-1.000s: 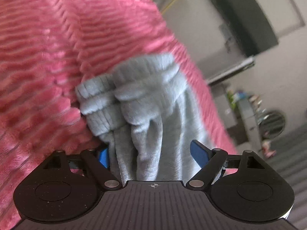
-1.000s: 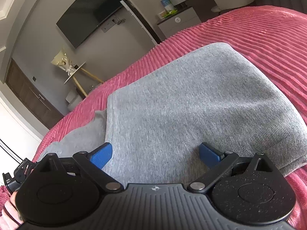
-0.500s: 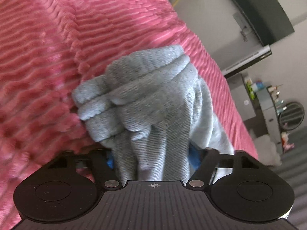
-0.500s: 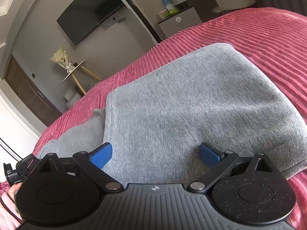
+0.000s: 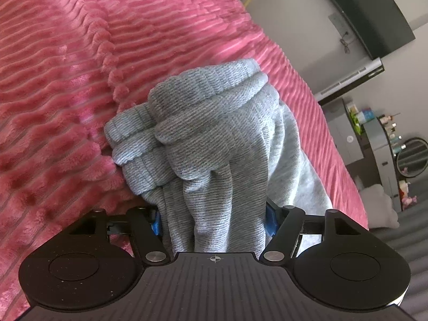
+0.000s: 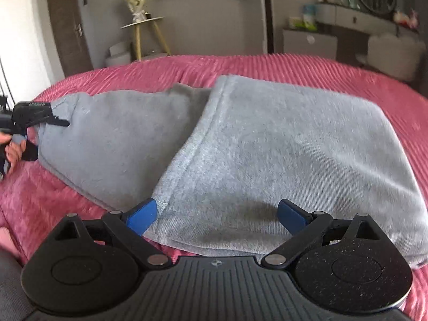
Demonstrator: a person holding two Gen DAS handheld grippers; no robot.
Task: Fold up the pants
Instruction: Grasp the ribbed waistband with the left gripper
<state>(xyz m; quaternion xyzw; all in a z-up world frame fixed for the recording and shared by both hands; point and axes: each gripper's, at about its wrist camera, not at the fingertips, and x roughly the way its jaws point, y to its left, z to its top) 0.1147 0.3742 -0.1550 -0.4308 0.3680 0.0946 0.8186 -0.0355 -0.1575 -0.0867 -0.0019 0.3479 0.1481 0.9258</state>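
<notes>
my left gripper [image 5: 212, 219] is clamped on the bunched cuff end of the grey pants [image 5: 214, 144], lifted a little off the pink bedspread [image 5: 67, 80]. my right gripper [image 6: 216, 214] hangs with jaws apart over the folded part of the pants, possibly just above the cloth; the blur hides contact. pants lie across the bedspread, partly folded.

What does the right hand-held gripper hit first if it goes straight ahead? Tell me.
Probably the grey pants: the open right hand-held gripper points right over their folded top layer on the pink bedspread; its height above them is unclear.
</notes>
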